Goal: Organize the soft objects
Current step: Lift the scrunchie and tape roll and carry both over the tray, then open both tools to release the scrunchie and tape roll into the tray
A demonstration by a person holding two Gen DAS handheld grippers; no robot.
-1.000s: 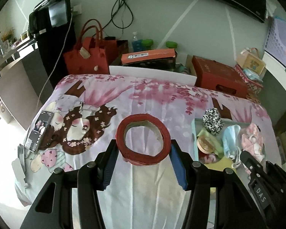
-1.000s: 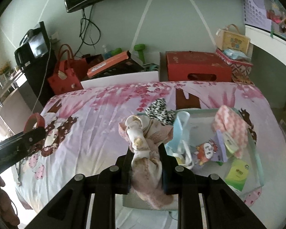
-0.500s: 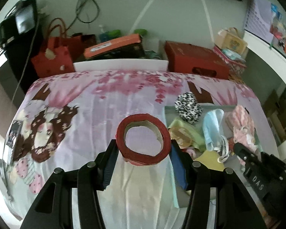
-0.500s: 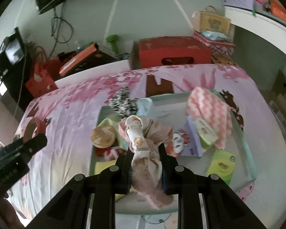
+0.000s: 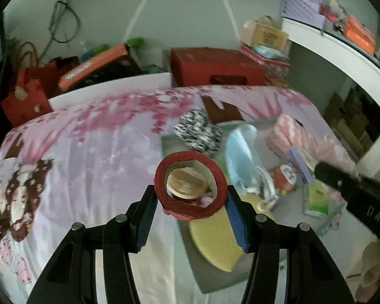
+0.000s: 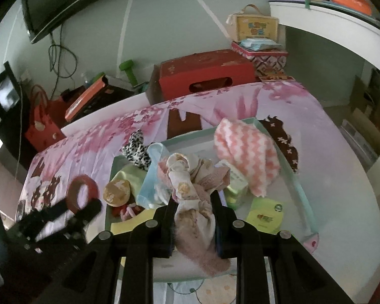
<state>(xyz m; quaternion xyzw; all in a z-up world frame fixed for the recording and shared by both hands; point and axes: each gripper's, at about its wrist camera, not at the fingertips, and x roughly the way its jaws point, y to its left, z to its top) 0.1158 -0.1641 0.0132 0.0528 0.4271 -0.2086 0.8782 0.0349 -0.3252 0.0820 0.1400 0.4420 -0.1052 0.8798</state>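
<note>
My left gripper is shut on a red fabric ring and holds it over the left edge of the pale green tray. The ring also shows in the right wrist view. My right gripper is shut on a pink and cream bundle of soft cloth above the tray. In the tray lie a leopard-print pouch, a light blue mask, a pink zigzag cloth, a round tan item and a yellow cloth.
The tray sits on a table with a pink patterned cover. Behind it stand a red box, an orange box and a red bag. A white counter curves at the right.
Both grippers have swung right over the tray with their loads still held. The left gripper and ring now hang over the tray's left edge.
</note>
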